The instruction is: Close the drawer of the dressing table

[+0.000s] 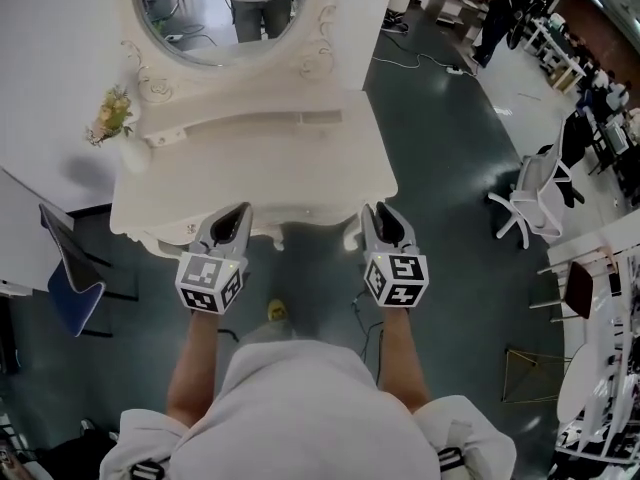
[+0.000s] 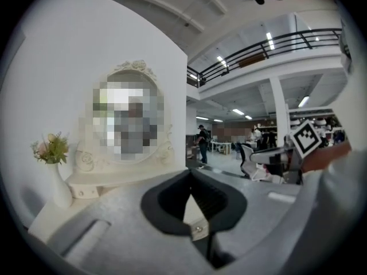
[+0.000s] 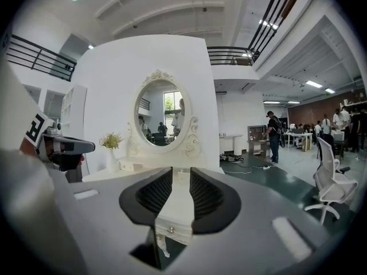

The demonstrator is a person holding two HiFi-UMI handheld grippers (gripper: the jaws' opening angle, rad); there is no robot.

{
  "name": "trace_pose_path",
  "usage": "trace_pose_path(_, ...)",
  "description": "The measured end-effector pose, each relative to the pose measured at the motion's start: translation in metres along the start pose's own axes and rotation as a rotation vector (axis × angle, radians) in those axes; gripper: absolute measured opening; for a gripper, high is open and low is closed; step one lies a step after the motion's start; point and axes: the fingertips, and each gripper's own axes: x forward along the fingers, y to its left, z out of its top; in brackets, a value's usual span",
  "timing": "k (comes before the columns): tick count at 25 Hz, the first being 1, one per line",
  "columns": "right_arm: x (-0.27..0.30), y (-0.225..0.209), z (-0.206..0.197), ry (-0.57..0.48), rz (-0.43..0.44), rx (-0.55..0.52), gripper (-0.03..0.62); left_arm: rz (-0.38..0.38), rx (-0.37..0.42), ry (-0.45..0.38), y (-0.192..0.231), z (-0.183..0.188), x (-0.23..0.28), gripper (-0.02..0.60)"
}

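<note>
The white dressing table (image 1: 250,173) with an oval mirror (image 1: 225,13) stands in front of me. My left gripper (image 1: 232,223) hovers at its front edge on the left, and its jaws meet at the tips, with nothing held. My right gripper (image 1: 385,223) is at the front edge on the right, jaws a little apart and empty. In the right gripper view a white drawer front with a small knob (image 3: 170,229) shows low between the jaws of the right gripper (image 3: 180,173). Behind the left gripper (image 2: 190,175) sits a similar knobbed front (image 2: 198,228). How far either drawer stands out I cannot tell.
A vase of flowers (image 1: 112,118) sits on the table's left end, beside a small raised shelf (image 1: 250,123). A blue chair (image 1: 70,268) stands at the left, a white office chair (image 1: 535,198) at the right. Cables lie on the dark floor (image 1: 440,148).
</note>
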Motion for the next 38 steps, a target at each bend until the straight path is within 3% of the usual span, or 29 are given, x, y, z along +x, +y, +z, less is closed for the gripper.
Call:
trace_pose_path(7, 0.063, 0.009, 0.016, -0.015, -0.049, 0.01, 0.095, -0.051, 0.001, 0.007, 0.06, 0.003, 0.04, 0.0)
trace_pose_path(15, 0.102, 0.003, 0.019, -0.005, -0.063, 0.08, 0.095, -0.086, -0.013, 0.017, 0.087, -0.002, 0.077, 0.0)
trace_pose_path(26, 0.181, -0.029, 0.008, 0.057, -0.048, 0.059, 0.095, -0.056, -0.052, 0.064, 0.118, -0.013, 0.148, 0.0)
trace_pose_path(38, 0.276, -0.069, -0.026, 0.173, 0.039, 0.056, 0.097, 0.002, -0.1, 0.154, 0.146, -0.047, 0.235, 0.0)
